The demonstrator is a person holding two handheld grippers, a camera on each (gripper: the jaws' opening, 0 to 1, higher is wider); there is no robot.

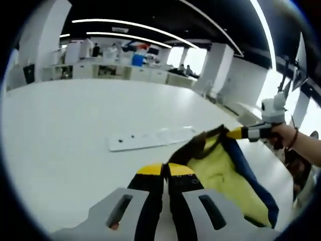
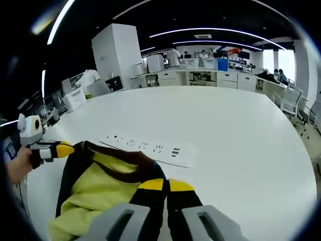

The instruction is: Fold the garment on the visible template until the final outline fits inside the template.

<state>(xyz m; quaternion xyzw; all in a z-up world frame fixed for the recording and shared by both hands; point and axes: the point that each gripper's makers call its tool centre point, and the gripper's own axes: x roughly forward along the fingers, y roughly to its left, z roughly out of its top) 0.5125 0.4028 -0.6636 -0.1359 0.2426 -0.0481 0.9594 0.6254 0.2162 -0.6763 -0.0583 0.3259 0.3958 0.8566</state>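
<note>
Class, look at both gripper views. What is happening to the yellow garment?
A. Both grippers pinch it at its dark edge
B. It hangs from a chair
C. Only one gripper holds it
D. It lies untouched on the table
A: the left gripper and the right gripper each pinch the dark edge of the yellow garment, jaws closed.

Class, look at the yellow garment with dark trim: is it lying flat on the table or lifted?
Lifted: the yellow garment with dark trim hangs between the left gripper and right gripper, both shut on its edge.

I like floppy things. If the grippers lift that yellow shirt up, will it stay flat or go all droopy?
Probably droopy: the yellow garment already sags and wrinkles between the left gripper and right gripper pinching it. It looks light, so it should lift easily and slide across the smooth white table.
</note>
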